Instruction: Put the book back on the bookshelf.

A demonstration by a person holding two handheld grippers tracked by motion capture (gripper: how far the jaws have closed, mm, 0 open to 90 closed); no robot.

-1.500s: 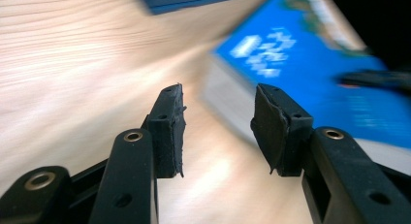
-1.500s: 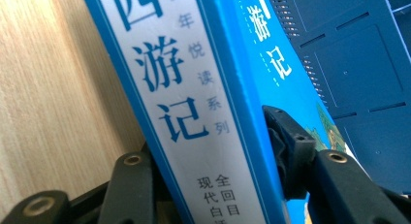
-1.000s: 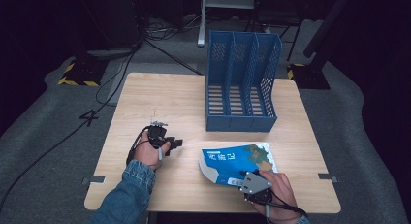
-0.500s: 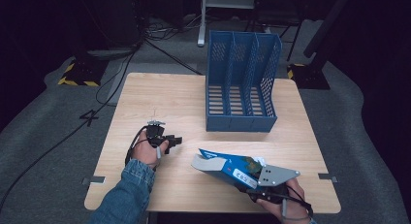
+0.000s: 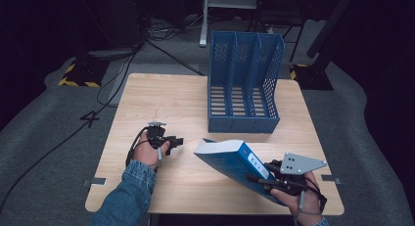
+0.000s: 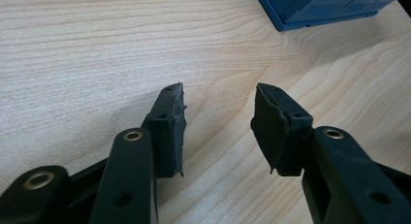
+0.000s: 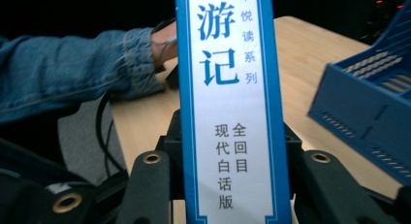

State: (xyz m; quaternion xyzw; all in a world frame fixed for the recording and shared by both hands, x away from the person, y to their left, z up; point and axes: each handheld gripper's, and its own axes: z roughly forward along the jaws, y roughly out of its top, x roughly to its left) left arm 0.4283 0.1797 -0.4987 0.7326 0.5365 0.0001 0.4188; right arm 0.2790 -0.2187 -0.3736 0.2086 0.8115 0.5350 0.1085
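The right gripper is clamped across the spine of the book, holding it tilted off the table near the front right corner, with the rack well beyond it. To slot it in cleanly, I'd say the book wants standing fully upright and lining up with one compartment before it goes forward. The left gripper rests on the table, jaws apart and empty, well to the book's left.
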